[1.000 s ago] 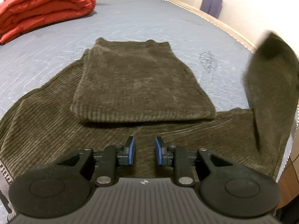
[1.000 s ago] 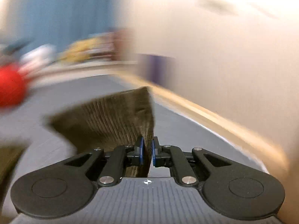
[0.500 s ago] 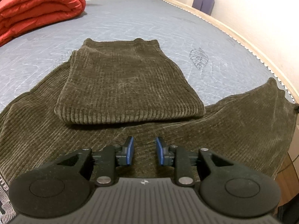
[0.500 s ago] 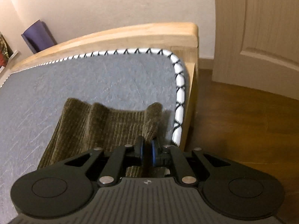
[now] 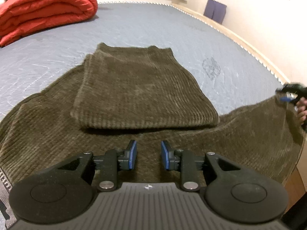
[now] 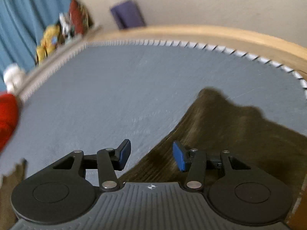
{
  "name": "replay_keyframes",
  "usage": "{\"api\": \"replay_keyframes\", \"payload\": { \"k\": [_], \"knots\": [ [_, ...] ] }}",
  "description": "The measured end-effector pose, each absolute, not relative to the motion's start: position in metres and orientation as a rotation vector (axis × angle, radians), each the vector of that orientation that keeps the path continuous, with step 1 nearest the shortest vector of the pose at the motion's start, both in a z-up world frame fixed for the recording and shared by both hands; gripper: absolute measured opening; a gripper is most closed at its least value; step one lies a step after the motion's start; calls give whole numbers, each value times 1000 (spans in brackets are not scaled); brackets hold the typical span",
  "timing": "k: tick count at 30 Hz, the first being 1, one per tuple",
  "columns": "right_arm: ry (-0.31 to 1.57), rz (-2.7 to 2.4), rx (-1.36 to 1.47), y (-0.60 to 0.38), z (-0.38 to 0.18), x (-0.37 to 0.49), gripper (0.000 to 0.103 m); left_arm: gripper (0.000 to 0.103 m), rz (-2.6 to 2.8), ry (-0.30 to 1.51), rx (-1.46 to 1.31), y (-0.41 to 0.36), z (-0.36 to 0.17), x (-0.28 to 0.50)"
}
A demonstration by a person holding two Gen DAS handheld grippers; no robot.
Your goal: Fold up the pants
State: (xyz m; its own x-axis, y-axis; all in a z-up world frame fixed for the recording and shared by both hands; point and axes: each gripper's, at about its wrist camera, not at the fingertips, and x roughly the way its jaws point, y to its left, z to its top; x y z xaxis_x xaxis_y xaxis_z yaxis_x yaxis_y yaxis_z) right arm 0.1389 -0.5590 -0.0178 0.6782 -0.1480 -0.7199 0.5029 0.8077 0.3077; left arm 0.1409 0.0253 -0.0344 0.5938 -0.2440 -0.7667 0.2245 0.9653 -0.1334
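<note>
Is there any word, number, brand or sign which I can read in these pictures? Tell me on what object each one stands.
None can be read.
left gripper: only a small round crosshair mark on its body, no letters.
right gripper: the same mark, no letters.
pants: no label shows.
mattress: a leaf pattern, no text.
Shelf items: too blurred to read.

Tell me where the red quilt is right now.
The red quilt lies rolled up at the far left corner of the grey mattress in the left wrist view, well beyond the folded part of the brown pants; the right wrist view catches it at its left edge.
</note>
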Motion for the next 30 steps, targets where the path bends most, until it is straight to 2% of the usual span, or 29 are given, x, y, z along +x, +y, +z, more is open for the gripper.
{"api": "replay_keyframes", "payload": {
  "k": [3,5,7,8,9,14,19,22,25,26,29,30],
  "knots": [
    [821,-486,482,-556,-39,162,52,31,-243,879,-50,43,-30,141],
    [853,-536,346,-540,-39,179,52,31,-218,872,-69,56,-28,140],
    [871,-597,239,-523,-43,191,38,31,-193,866,-83,69,-26,141],
    [870,-628,183,-518,-45,196,15,31,-180,861,-88,76,-25,140],
    [864,-657,149,-518,-47,200,9,31,-169,856,-92,82,-24,140],
    [784,-694,245,-531,-49,217,5,31,-104,839,-134,117,-14,143],
    [738,-724,356,-554,-55,231,5,31,-19,815,-192,157,-2,141],
    [763,-725,285,-540,-57,234,9,31,44,819,-229,184,2,136],
    [794,-699,205,-530,-52,233,14,43,127,860,-288,218,-5,129],
    [790,-697,226,-531,-48,229,18,47,154,870,-321,230,-9,126],
    [749,-675,250,-530,-33,213,43,57,190,917,-429,263,-27,119],
    [730,-665,244,-528,-26,207,48,60,198,936,-456,271,-33,119]
  ]
}}
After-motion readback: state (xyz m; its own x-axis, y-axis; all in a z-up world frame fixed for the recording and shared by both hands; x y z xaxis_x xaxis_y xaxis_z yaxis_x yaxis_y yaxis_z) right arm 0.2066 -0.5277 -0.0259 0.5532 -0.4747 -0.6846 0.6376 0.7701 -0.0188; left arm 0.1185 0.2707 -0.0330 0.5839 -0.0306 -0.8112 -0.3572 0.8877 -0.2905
